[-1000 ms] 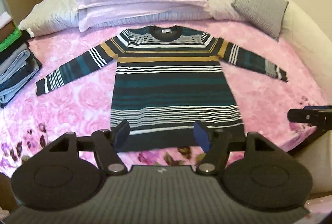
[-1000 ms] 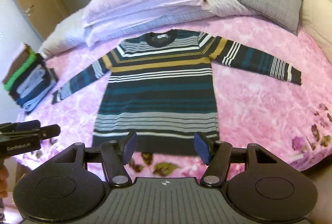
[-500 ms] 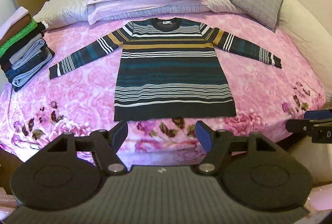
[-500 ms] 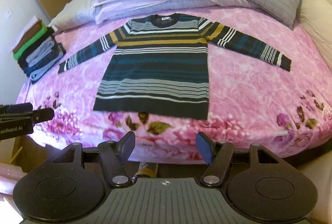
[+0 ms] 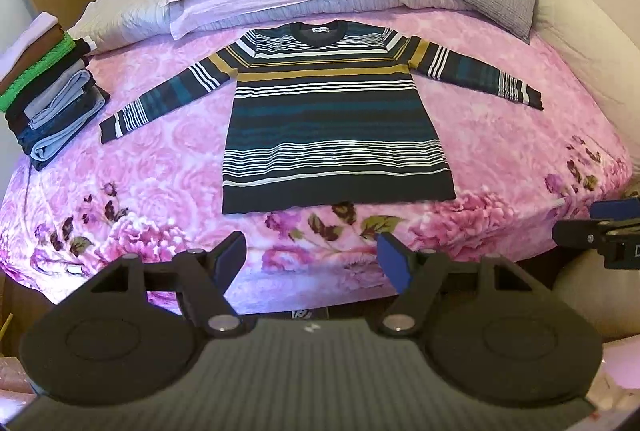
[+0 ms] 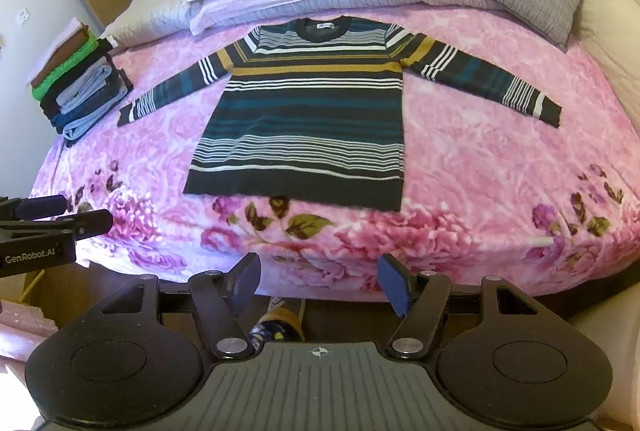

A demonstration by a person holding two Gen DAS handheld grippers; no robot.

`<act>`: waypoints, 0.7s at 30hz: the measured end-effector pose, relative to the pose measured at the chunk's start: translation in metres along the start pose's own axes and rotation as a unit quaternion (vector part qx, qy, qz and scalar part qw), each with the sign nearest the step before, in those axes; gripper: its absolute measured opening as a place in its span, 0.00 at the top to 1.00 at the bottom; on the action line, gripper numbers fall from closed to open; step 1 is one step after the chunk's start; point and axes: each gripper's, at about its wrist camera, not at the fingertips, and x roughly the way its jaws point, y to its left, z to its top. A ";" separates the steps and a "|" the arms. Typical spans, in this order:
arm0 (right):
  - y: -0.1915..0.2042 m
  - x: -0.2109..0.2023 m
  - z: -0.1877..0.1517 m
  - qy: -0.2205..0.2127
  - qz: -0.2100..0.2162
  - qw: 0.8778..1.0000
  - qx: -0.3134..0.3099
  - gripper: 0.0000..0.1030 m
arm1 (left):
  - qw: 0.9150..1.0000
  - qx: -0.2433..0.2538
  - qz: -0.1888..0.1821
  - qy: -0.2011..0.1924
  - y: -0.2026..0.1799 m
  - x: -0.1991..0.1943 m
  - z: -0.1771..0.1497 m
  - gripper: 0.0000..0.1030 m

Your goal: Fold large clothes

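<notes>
The striped sweater [image 5: 336, 119] lies flat, front up, in the middle of the pink floral bedspread [image 5: 500, 159], sleeves spread left and right, collar at the far end. The left gripper [image 5: 312, 263] and right gripper [image 6: 320, 281] hover off the near bed edge, jaws spread wide, holding nothing. A stack of folded clothes [image 5: 48, 91] sits far left.
</notes>
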 end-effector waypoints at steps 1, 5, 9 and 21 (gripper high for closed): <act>0.001 0.000 0.000 0.000 0.000 1.000 0.000 0.40 | 1.000 0.001 -0.001 -0.001 -0.001 0.000 0.000 0.33; 0.000 -0.001 -0.001 0.002 -0.002 1.000 0.002 0.40 | 1.000 0.004 -0.003 0.000 -0.003 -0.001 0.000 0.33; -0.001 -0.001 -0.002 0.003 -0.001 1.000 0.002 0.40 | 1.000 0.006 -0.003 0.000 -0.003 0.000 0.000 0.33; -0.001 -0.002 0.000 -0.001 -0.003 1.000 -0.002 0.40 | 1.000 0.006 -0.007 -0.004 -0.003 0.000 0.002 0.33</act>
